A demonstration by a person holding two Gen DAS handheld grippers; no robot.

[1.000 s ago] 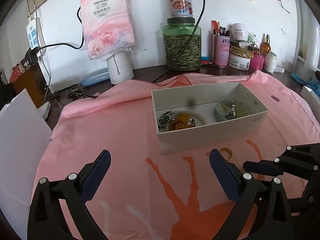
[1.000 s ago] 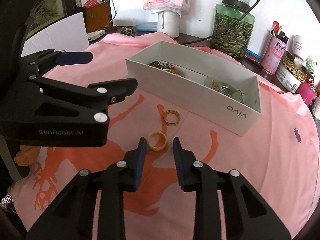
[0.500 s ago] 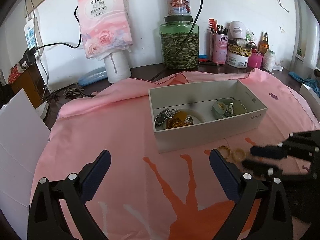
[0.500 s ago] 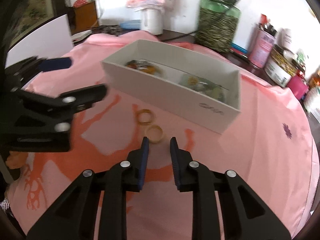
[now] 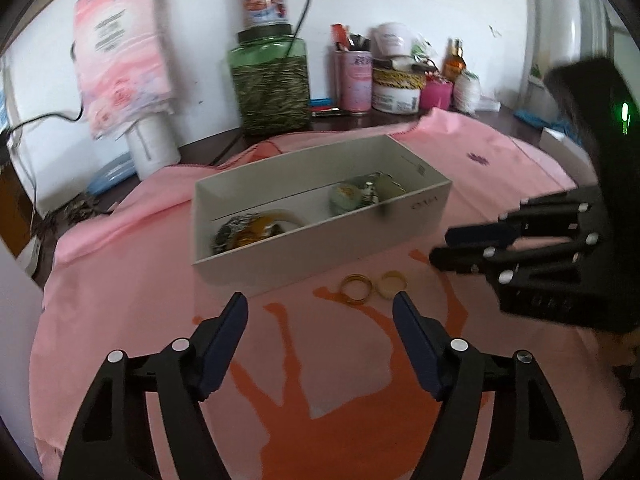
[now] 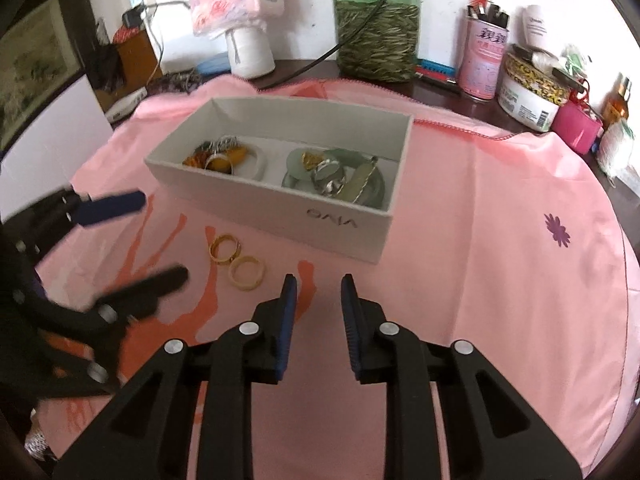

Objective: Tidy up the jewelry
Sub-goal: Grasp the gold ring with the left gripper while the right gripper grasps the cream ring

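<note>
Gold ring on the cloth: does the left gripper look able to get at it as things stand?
Probably yes. The gold ring lies bare on the cloth just ahead of the left gripper, whose empty jaws are closing. The pale ring touching it may get in the way.

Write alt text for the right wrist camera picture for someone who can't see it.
Two rings, a gold ring and a cream ring, lie side by side on a pink cloth in front of a white vivo box holding jewelry. The right gripper is shut and empty; the left gripper, jaws closing, nears the rings.
</note>
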